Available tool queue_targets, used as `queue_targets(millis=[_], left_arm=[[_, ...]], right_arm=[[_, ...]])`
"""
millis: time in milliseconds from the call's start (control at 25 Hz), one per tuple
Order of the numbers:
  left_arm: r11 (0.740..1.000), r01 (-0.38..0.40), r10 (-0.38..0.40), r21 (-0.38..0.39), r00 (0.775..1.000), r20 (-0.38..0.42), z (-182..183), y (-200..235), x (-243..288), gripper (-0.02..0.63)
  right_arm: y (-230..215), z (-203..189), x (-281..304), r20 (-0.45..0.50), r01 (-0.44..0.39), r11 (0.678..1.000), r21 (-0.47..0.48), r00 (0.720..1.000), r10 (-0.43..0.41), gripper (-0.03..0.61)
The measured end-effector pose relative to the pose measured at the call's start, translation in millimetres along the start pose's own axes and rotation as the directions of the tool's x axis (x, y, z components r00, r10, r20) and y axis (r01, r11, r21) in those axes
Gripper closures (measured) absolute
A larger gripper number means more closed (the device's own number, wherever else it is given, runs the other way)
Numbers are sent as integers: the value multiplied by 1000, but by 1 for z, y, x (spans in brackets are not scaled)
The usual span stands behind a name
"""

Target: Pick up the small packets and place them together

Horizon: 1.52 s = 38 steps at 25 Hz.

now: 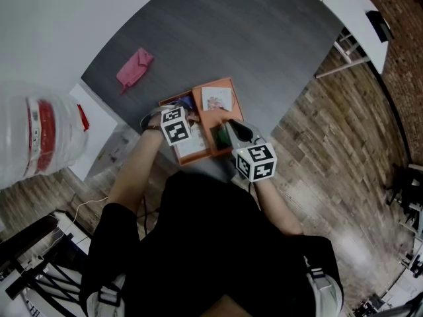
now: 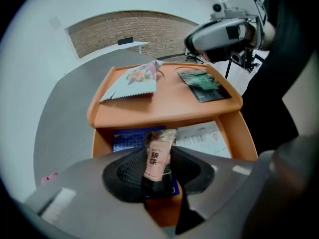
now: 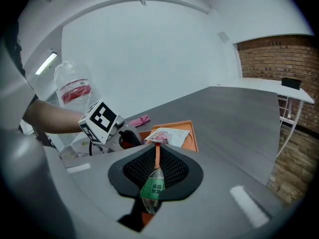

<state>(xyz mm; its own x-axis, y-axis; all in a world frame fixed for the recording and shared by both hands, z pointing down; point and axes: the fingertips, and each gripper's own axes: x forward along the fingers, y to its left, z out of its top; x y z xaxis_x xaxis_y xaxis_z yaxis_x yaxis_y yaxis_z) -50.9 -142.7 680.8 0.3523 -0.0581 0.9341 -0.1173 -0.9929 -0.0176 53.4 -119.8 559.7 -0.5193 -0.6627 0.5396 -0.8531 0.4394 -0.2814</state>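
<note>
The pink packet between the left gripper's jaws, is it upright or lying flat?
Upright. The pink packet stands on end, pinched between the jaws of the left gripper, its printed face showing.

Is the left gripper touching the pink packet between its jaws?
Touching. The left gripper view shows the left gripper closed on the pink packet, with a pad pressing each side of it.

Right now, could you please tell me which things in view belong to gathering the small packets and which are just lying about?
Part of the job:
- beige packet in the left gripper
- green packet in the right gripper
- white floral packet
- dark green packet
- blue packet
- orange tray

Just lying about:
- pink cloth
- water jug
- printed leaflet
</note>
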Motion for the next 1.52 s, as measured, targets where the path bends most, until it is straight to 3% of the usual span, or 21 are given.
queue_targets(millis=[240, 440, 880, 1160, 1520], left_arm=[[1000, -15, 16, -19, 999, 35, -1, -6, -13, 521], [997, -77, 79, -27, 995, 68, 0, -5, -31, 537], [971, -193, 221, -143, 951, 216, 24, -2, -90, 540], [982, -145, 177, -123, 933, 312, 75, -28, -99, 540], [989, -149, 144, -8, 944, 298, 120, -47, -77, 540]], right_arm=[[7, 0, 6, -4, -28, 999, -19, 1000, 28, 551], [13, 5, 8, -2, -51, 998, -47, 999, 51, 551], [14, 13, 0, 28, -70, 994, -81, 997, 73, 552], [-8, 14, -21, 61, -14, 998, -57, 998, 18, 551], [-22, 2, -55, 91, 43, 999, -16, 995, -41, 551]])
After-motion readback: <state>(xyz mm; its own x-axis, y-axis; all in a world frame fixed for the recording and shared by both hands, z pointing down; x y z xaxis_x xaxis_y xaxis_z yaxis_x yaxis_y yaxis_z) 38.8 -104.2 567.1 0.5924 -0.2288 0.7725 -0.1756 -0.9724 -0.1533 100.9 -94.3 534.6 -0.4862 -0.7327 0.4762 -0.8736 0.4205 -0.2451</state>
